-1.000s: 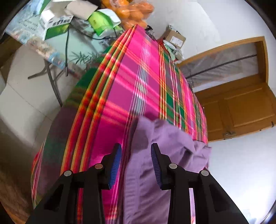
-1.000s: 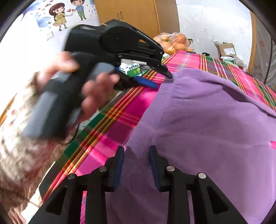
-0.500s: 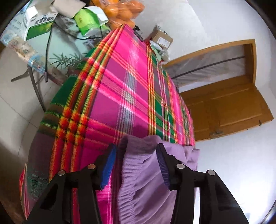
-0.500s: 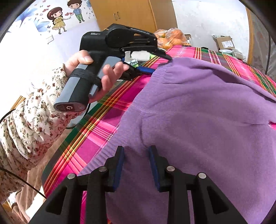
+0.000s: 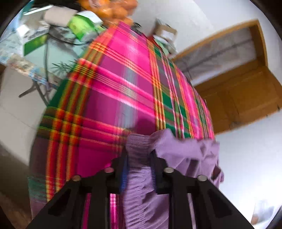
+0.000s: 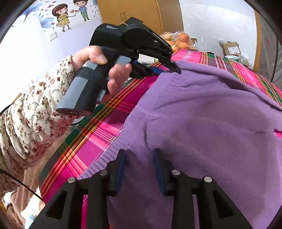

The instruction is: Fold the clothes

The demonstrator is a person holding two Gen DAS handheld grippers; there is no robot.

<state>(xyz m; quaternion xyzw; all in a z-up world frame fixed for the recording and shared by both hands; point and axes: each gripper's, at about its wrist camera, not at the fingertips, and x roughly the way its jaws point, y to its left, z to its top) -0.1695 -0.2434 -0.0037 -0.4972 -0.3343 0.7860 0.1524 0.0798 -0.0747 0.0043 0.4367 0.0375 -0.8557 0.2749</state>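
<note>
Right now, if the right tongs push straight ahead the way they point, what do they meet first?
The purple garment: the right tongs already straddle its near ribbed edge, so more of its fabric lies directly ahead. Past it sits the plaid tablecloth; the left tongs grip the far edge, off that line to the left, though depth is unclear.

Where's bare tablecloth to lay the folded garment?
Free: the plaid tablecloth ahead of the left claw, between the purple garment and the far clutter. Crowded: the far end, with the oranges and boxes.
</note>
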